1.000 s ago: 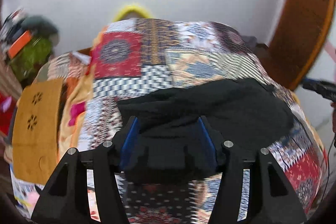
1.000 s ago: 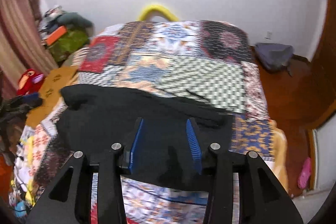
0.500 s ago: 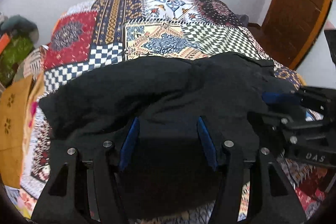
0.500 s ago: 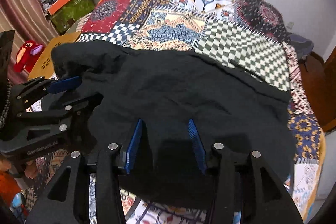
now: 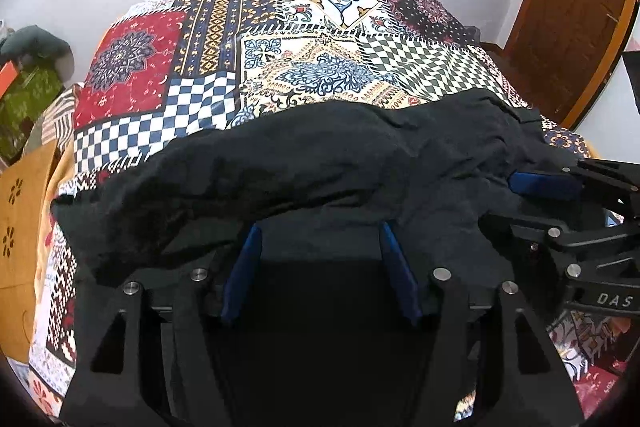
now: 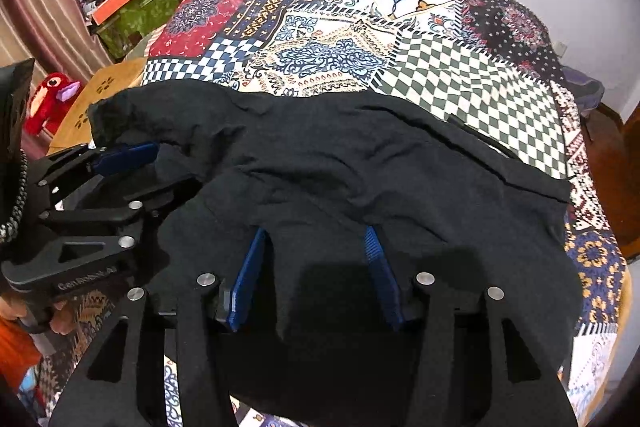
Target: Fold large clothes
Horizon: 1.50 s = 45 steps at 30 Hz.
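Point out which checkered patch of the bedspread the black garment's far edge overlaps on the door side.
The green-and-cream checkered patch; the blue-and-white checkered patch lies toward the curtain side. Black garment.

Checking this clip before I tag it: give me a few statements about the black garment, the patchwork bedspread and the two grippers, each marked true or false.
1. The black garment lies spread on the patchwork bedspread. True.
2. The garment is folded into a small neat square. False: it lies wide and creased.
3. The left gripper and the right gripper are side by side at the garment's near edge. True.
4. The right gripper's blue pads are pressed together. False: they stand apart, having just been opening, with cloth between them.
5. The bedspread is plain white. False: many-coloured patches.
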Available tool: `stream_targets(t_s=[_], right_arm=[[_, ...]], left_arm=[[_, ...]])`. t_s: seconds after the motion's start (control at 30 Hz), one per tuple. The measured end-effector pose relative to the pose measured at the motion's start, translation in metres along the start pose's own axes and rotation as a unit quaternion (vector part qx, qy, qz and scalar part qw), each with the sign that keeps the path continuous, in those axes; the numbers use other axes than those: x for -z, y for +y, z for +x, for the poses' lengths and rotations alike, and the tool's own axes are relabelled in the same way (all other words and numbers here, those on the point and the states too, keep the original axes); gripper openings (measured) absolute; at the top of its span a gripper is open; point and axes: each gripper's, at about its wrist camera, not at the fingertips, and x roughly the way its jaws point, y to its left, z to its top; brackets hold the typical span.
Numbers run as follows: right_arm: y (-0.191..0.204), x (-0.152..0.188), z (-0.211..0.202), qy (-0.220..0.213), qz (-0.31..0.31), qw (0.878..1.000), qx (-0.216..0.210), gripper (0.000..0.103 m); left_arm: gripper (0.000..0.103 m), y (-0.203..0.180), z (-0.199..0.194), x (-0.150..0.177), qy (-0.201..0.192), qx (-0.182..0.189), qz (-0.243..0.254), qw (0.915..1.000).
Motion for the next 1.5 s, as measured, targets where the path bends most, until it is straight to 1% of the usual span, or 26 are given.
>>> stream_targets(t_s=[0.1, 0.23, 0.37, 0.53, 0.67, 0.7, 0.8, 0.83, 0.87, 0.9, 0.93, 0.97, 1.0, 1.03, 1.13, 1.2, 1.27, 1.43, 1.5], right_arm=[[0.001, 0.003, -0.006, 0.002, -0.008, 1.000, 0.022, 0.051], [0.005, 0.011, -0.021, 0.009, -0.021, 0.999, 0.046, 0.054], [0.005, 0.020, -0.037, 0.015, -0.012, 0.999, 0.041, 0.054], [0.003, 0.026, -0.057, 0.010, 0.018, 1.000, 0.008, 0.054], [0.008, 0.027, -0.068, -0.004, 0.027, 1.000, -0.005, 0.054], [0.010, 0.026, -0.070, -0.008, 0.026, 1.000, -0.005, 0.054], [0.018, 0.023, -0.071, -0.017, 0.026, 0.999, -0.013, 0.054], [0.020, 0.022, -0.071, -0.019, 0.026, 0.999, -0.015, 0.054], [0.022, 0.022, -0.070, -0.020, 0.025, 0.999, -0.014, 0.054], [0.025, 0.021, -0.068, -0.021, 0.022, 0.999, -0.013, 0.054], [0.028, 0.020, -0.065, -0.020, 0.019, 1.000, -0.013, 0.054], [0.029, 0.019, -0.063, -0.018, 0.016, 1.000, -0.015, 0.054], [0.032, 0.018, -0.058, -0.015, 0.012, 1.000, -0.016, 0.054], [0.034, 0.018, -0.053, -0.011, 0.008, 1.000, -0.017, 0.054], [0.040, 0.019, -0.039, 0.001, -0.001, 1.000, -0.013, 0.054], [0.041, 0.021, -0.029, 0.013, -0.005, 1.000, -0.009, 0.054], [0.040, 0.023, -0.019, 0.024, -0.005, 1.000, -0.008, 0.054], [0.043, 0.024, -0.015, 0.017, -0.022, 1.000, -0.003, 0.055], [0.044, 0.023, -0.013, 0.018, -0.024, 1.000, -0.004, 0.055]], left_arm=[[0.062, 0.003, -0.012, 0.008, 0.001, 0.004, -0.008, 1.0000], [0.062, 0.006, -0.035, 0.022, -0.006, -0.007, -0.007, 0.9999], [0.062, 0.016, -0.063, 0.038, -0.011, -0.009, -0.024, 0.9996], [0.062, 0.043, -0.094, 0.058, -0.021, -0.010, -0.083, 0.9963], [0.062, 0.075, -0.113, 0.077, -0.029, -0.001, -0.157, 0.9872], [0.062, 0.083, -0.115, 0.083, -0.030, 0.007, -0.181, 0.9830], [0.062, 0.110, -0.114, 0.102, -0.026, 0.057, -0.257, 0.9644], [0.062, 0.118, -0.112, 0.108, -0.025, 0.072, -0.281, 0.9567], [0.062, 0.127, -0.108, 0.117, -0.024, 0.095, -0.312, 0.9451], [0.062, 0.131, -0.105, 0.121, -0.022, 0.107, -0.326, 0.9390], [0.062, 0.137, -0.098, 0.127, -0.018, 0.130, -0.349, 0.9278], [0.062, 0.140, -0.093, 0.132, -0.014, 0.141, -0.362, 0.9213], [0.062, 0.142, -0.088, 0.135, -0.008, 0.149, -0.371, 0.9167], [0.062, 0.142, -0.084, 0.136, -0.005, 0.155, -0.375, 0.9139], [0.062, 0.143, -0.066, 0.140, 0.006, 0.190, -0.396, 0.8984], [0.062, 0.145, -0.058, 0.141, 0.004, 0.201, -0.407, 0.8911], [0.062, 0.148, -0.053, 0.140, 0.000, 0.205, -0.413, 0.8873], [0.062, 0.152, -0.045, 0.139, -0.018, 0.215, -0.420, 0.8814], [0.062, 0.155, -0.043, 0.136, -0.027, 0.210, -0.419, 0.8831]])
